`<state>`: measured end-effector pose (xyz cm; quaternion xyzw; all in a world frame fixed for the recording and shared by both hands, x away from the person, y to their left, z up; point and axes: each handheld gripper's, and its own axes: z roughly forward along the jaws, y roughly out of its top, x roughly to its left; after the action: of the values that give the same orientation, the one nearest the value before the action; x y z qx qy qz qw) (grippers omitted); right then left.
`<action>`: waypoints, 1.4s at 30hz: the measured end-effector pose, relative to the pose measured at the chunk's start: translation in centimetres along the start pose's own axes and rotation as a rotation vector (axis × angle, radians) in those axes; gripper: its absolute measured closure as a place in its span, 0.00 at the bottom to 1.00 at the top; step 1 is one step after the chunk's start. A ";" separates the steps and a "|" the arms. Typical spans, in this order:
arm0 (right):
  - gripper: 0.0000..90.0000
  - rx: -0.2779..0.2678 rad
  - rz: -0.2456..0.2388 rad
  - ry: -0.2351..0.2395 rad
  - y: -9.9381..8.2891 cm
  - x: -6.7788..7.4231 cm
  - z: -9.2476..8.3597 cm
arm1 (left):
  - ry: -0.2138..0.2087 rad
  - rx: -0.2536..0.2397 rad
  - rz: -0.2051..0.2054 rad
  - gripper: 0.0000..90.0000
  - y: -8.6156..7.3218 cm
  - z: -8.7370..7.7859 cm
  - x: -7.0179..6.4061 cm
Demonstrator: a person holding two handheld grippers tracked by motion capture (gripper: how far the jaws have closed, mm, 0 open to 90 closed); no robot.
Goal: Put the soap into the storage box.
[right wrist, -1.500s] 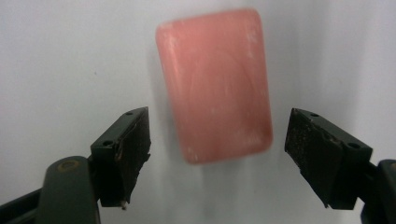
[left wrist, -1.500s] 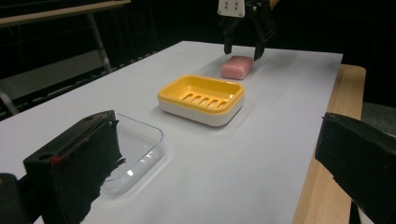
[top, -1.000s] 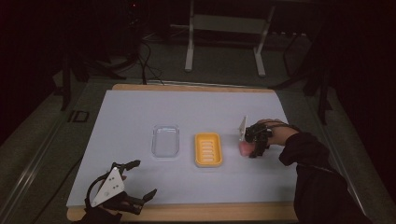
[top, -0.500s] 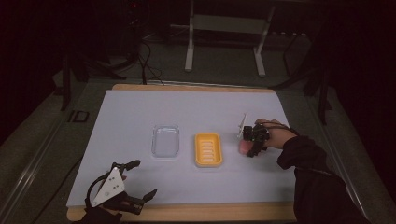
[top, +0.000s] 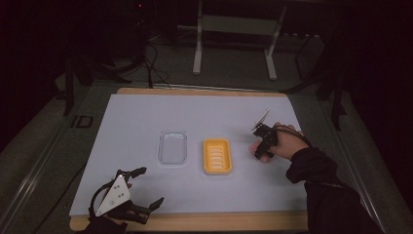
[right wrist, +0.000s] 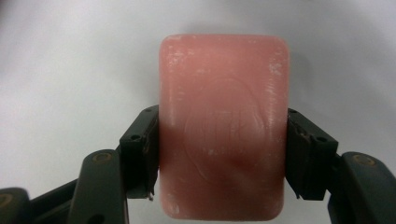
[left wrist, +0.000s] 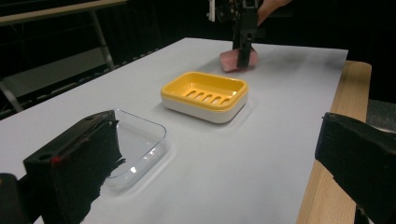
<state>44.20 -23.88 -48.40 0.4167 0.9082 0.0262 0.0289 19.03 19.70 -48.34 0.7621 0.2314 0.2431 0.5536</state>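
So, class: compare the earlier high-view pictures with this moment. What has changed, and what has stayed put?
The right gripper has just been closing its jaws and now clamps the pink soap bar by its two long sides, the bar lying on the white table cover. The left gripper, yellow soap dish and clear tray stayed where they were.

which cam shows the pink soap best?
Right gripper view: the pink soap bar fills the frame, jaws pressing both long sides. Left gripper view shows it small and far, partly behind the right gripper. High view: barely discernible.
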 end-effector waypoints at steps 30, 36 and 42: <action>0.42 -0.124 0.403 -0.046 -0.1 3.3 -9.4 | 0.000 -0.002 0.005 0.01 0.0 0.0 -0.1; 0.42 -0.168 0.408 -0.051 0.1 5.0 -10.3 | 0.000 -0.003 0.004 0.01 0.0 0.0 -0.1; 0.42 -0.210 0.400 -0.015 0.9 7.0 -10.8 | 0.003 -0.006 0.004 0.01 0.1 -0.1 -0.1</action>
<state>39.51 -18.22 -37.78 0.5835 0.7994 0.1228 0.0729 18.92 19.69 -48.28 0.7607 0.2300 0.2460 0.5550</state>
